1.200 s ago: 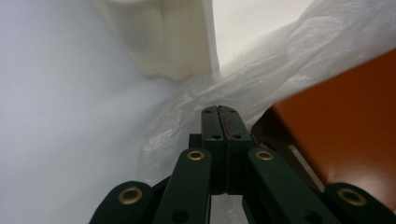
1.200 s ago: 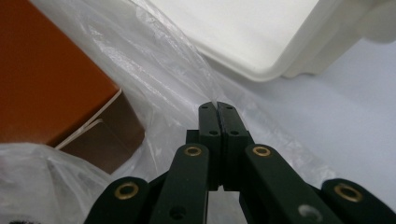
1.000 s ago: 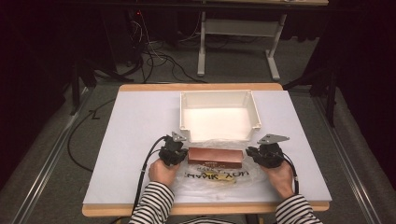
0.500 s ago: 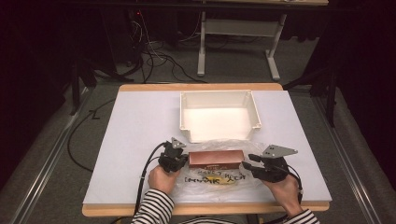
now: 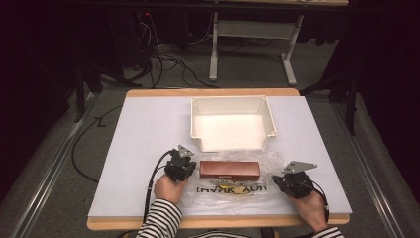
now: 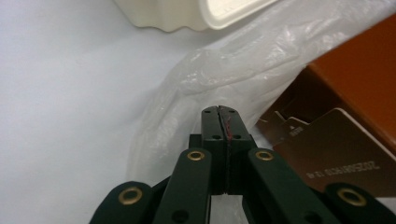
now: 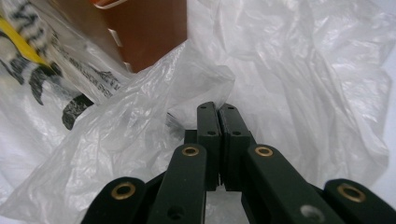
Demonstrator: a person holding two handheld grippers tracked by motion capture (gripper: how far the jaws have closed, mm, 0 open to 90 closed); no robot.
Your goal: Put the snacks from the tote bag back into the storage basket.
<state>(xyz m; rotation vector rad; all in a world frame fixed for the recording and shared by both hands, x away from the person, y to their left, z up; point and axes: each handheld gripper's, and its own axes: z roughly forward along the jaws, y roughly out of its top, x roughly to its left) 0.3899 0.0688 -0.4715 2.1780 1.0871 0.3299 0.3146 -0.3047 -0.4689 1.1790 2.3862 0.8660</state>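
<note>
A long brown box [image 5: 229, 170] lies on a clear plastic bag [image 5: 233, 191] with black and yellow print, near the table's front edge. My left gripper [image 5: 190, 171] is at the bag's left end, jaws together, and the film [image 6: 233, 70] runs right up to its tips [image 6: 219, 111]; the box [image 6: 355, 93] lies just to their right. My right gripper [image 5: 278, 181] is at the bag's right edge. Its jaws have just been closing and now meet [image 7: 218, 107] with crumpled film [image 7: 303, 70] gathered around the tips. The box end [image 7: 149, 32] lies beyond them.
A white open tray [image 5: 233, 145] stands just behind the box, with its near wall close to the bag. The white mat [image 5: 148, 134] covers the wooden table. Cables trail from both grippers off the front edge.
My right gripper has moved from the box's right end out to the right and nearer the front edge, onto the bag's edge. The left hand and the box stay put.
</note>
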